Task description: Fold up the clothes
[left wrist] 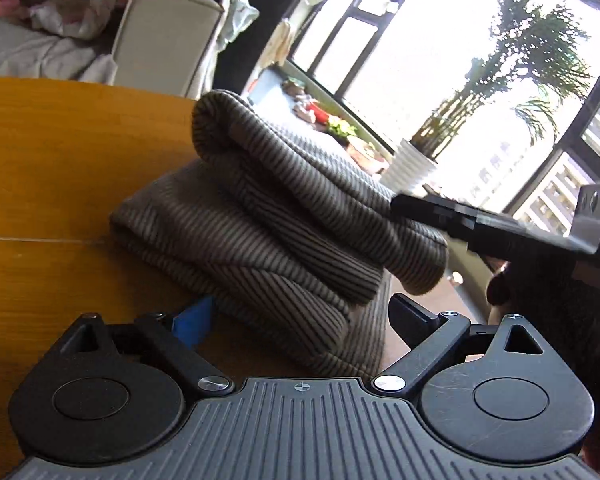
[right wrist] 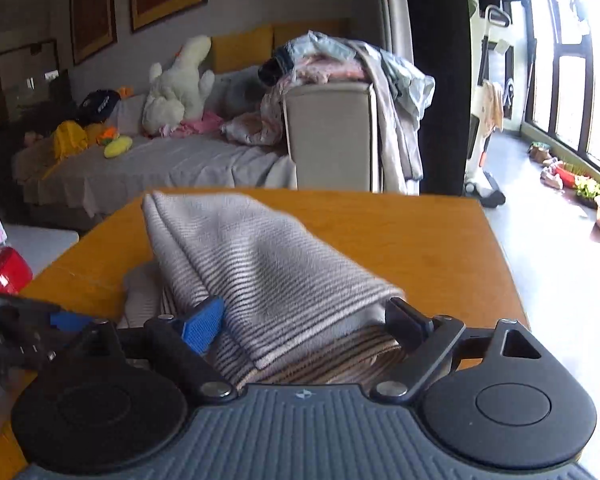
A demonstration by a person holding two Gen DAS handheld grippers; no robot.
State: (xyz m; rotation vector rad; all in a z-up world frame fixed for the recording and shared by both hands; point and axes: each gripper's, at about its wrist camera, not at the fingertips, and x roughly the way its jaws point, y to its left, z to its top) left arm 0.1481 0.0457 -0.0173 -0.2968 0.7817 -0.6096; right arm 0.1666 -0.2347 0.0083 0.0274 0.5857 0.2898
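Striped grey-brown garment (right wrist: 268, 276), one piece, lies folded on the wooden table (right wrist: 420, 236), its underside layers hidden. Both my claws stand spread, gripping nothing: left gripper (left wrist: 300, 316) and right gripper (right wrist: 306, 320) straddle cloth, fingertips partly buried behind folds.

A striped brown-grey knit garment (left wrist: 260, 216) is lying folded in bulky layers on the orange wooden table (left wrist: 60, 160), its top fold rolling over and hanging toward the right. The left tongs (left wrist: 300, 316) are standing wide apart close in front of it, with the lower folds lying between the blue pad and the black one, neither pressing on the cloth. The right tongs (left wrist: 460, 216) are reaching in from the right, one black finger lying against the upper fold. A potted palm (left wrist: 500, 92) is standing by the bright window (left wrist: 420, 40) behind.
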